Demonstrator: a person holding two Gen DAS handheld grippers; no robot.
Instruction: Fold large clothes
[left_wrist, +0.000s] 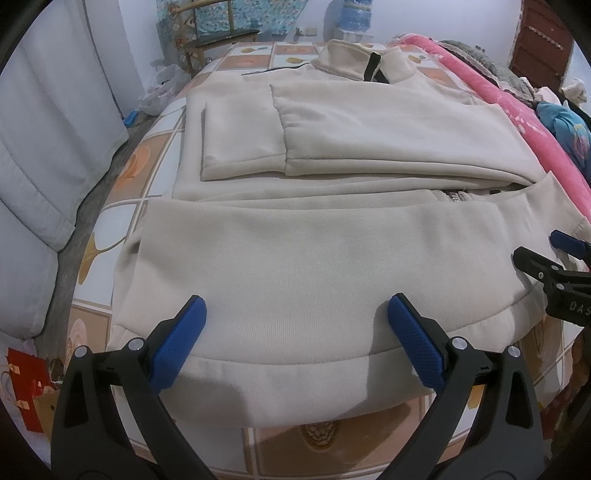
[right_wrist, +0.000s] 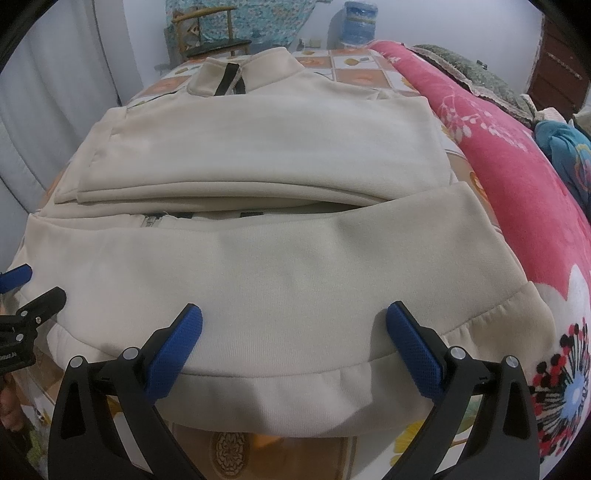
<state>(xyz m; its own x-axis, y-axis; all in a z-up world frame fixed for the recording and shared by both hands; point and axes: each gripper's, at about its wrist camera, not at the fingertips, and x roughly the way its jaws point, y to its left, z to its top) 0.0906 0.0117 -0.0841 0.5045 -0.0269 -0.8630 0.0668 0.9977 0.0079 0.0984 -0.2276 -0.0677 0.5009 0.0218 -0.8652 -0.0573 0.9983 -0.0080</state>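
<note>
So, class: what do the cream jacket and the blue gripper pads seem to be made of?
Cream jacket: soft matte knit, probably fleece or sweatshirt cotton; fine ribbing shows and it drapes without shine.
Blue pads on the left gripper: likely rubber or textured plastic, given the dotted grip pattern.

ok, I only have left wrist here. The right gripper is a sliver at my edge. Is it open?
Observer: Yes, open. The right gripper has its fingers spread wide above the hem of the beige jacket, with no fabric pinched.
Operator: And the hem's right corner? The gripper blocks it for me.
Observer: The corner is gathered into small ruffles and lies against the pink blanket.
Operator: Anything on the blanket near it?
Observer: Only the print: a flower in black, red and white, just right of the gripper.
</note>
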